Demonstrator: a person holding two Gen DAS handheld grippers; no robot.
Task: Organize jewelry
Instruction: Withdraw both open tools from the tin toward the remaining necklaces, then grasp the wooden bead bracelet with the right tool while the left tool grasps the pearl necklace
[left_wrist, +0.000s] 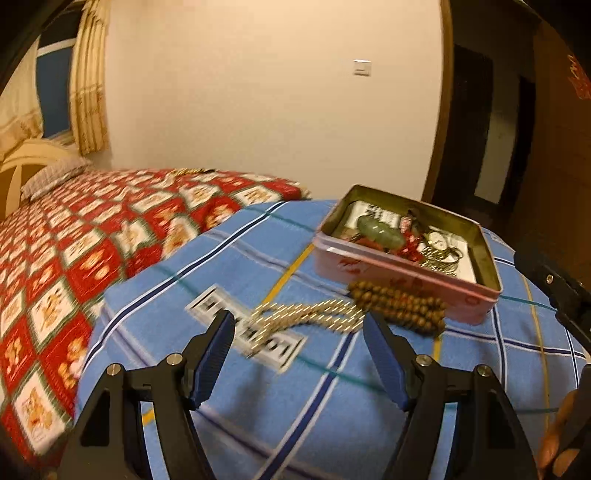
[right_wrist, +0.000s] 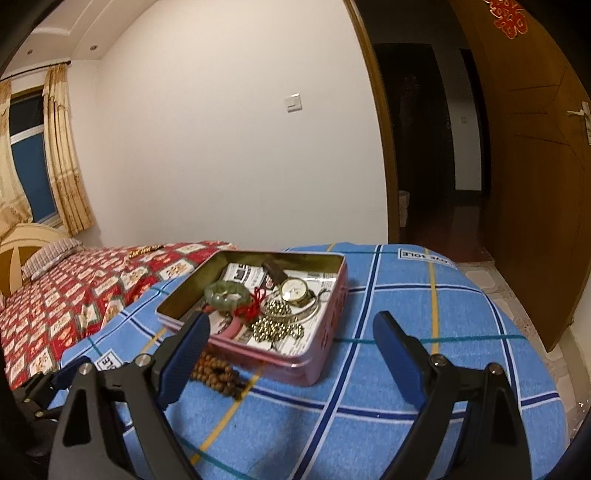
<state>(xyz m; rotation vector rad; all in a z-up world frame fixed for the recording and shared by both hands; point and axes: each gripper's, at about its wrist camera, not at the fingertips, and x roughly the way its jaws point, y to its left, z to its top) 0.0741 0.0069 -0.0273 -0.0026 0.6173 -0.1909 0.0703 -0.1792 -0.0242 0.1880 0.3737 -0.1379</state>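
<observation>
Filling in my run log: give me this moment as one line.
left tool: open, over gold bead chain | right tool: open, empty | wooden beads: outside pink tin | watch: in tin

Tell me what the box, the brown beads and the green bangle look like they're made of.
Box: likely thin painted metal, pink outside, dull brassy inside. Brown beads: probably wood, matte and round, without shine. Green bangle: looks like jade or glass, mottled, glossy and slightly translucent.

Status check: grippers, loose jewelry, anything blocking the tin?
Left gripper open, over gold chain. Right gripper open, empty, near pink tin. Wooden bead strand on blue cloth against tin. Nothing blocking.
</observation>
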